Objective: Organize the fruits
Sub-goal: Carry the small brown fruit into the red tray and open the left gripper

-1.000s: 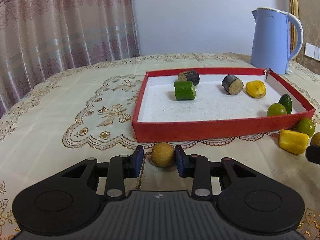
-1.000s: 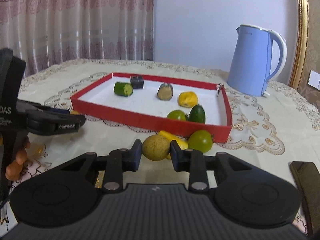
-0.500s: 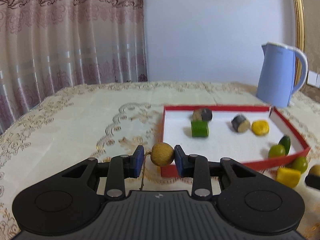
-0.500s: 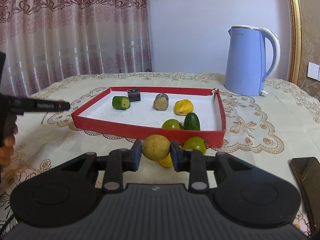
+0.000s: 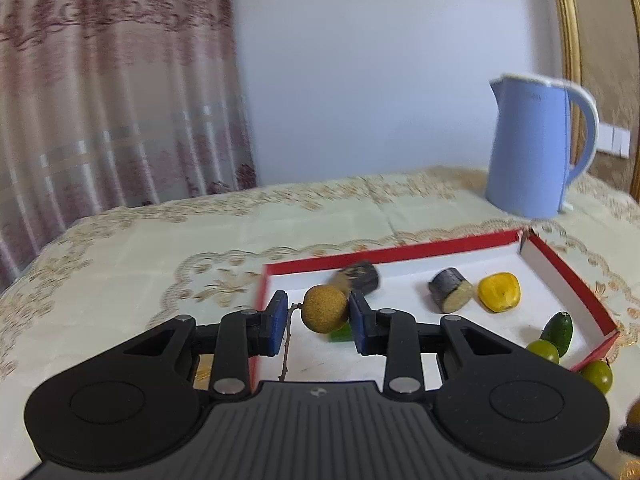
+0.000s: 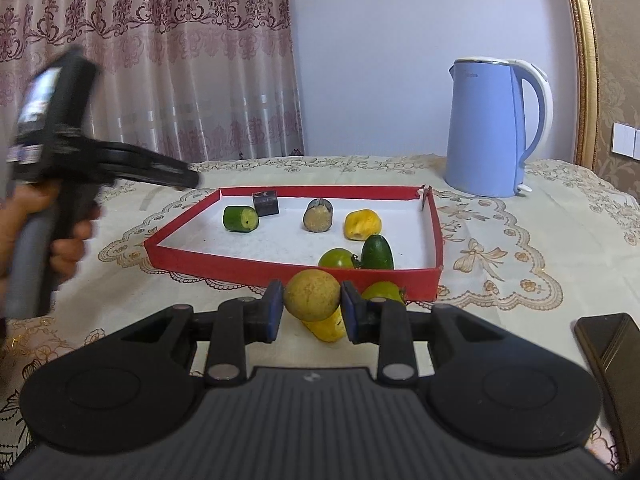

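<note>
Step in hand looks like drop-off. L gripper (image 5: 319, 318) should go further inside the shallow red cardboard tray w/ white floor (image 5: 568, 276), get low over bare floor clear of the green cylinder chunk (image 6: 240, 219), then let go so the fruit doesn't roll. L jaws nearly together, clamped on the small rough tan round fruit w/ twig stem (image 5: 325, 309), above tray's left wall. R gripper (image 6: 308, 312) nearly together too, clamped on the bigger smooth yellow-green round fruit (image 6: 312, 295), just outside tray's near wall.

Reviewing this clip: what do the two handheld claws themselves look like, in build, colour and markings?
Both match: left claw and right claw have matte black linkage arms with silver pivot pins, blue pads, and a ribbed dark grey body bearing a small round logo. The right view shows the left one's black pistol handle. No cables or sleeves visible.
</note>
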